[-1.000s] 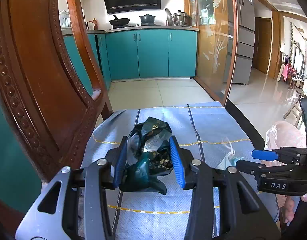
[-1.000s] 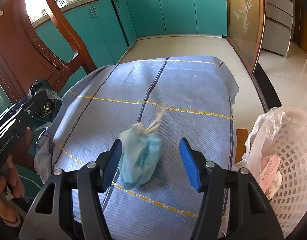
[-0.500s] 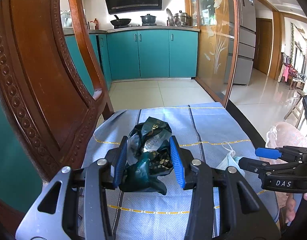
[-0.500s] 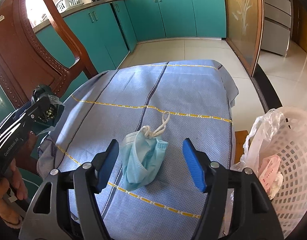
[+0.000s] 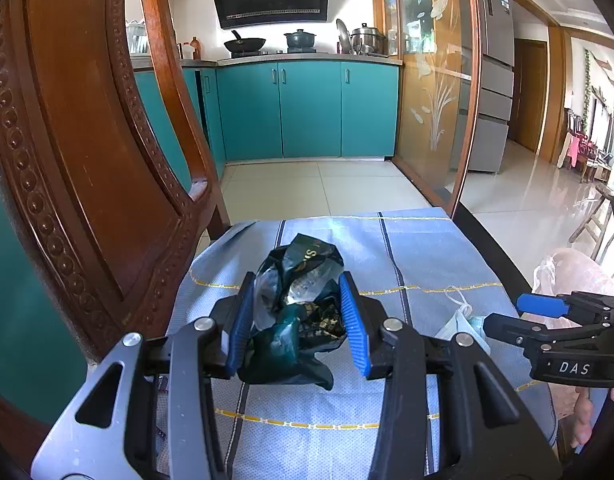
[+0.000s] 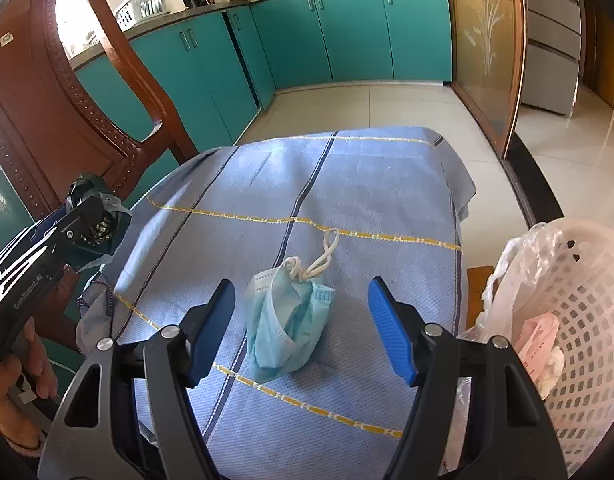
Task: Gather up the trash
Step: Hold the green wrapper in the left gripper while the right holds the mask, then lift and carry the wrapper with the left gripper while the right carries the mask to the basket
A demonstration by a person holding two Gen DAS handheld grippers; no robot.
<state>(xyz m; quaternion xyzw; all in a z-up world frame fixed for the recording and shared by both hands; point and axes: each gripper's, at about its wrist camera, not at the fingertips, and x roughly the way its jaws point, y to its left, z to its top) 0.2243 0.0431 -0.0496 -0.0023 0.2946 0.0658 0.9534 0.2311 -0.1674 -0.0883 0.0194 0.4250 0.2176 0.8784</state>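
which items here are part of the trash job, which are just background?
Job: wrapper clamped in the left gripper; mask on the cloth between the open right gripper fingers; lined basket.
Background: chair, tablecloth, cabinets, wok, pots, fridge.

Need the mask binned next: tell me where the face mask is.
In the right wrist view the crumpled blue face mask lies on the blue tablecloth, between the open fingers of the right tool, with the white basket to its right.

Right tool (image 6: 301, 330) spread wide around crumpled face mask (image 6: 287, 320) on cloth (image 6: 367, 184).
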